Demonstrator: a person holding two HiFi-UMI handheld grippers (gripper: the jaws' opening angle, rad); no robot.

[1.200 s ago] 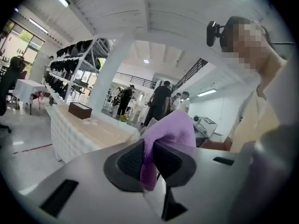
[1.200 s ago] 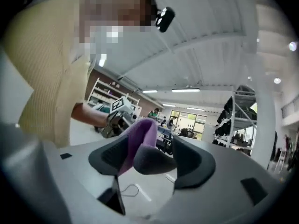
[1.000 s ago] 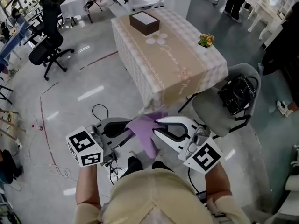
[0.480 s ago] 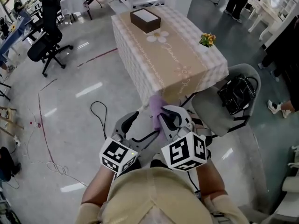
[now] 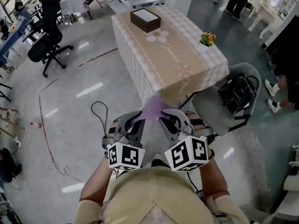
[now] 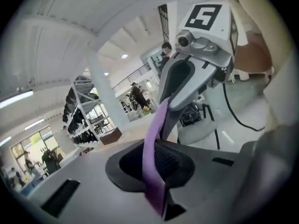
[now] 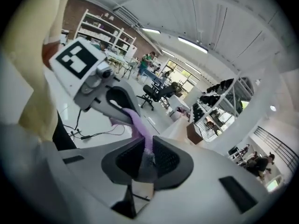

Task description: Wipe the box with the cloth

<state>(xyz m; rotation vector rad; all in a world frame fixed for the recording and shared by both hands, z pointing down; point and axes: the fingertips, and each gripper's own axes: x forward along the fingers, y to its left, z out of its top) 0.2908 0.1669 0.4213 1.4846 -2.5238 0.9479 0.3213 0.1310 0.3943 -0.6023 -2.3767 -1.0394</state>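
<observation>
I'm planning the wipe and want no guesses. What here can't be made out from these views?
- Box: head view, far and small; any dirt on its pale top cannot be told.
- Cloth: bunched in every view; its full size is hidden.
- Space beneath the tablecloth: head view, its hanging sides cover it.
- Flowers: head view, too small to identify.

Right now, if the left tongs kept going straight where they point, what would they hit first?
Most likely the right tongs, close ahead: the purple cloth, on which the left tongs have just closed, runs straight to them. Depth is hard to judge.
</observation>
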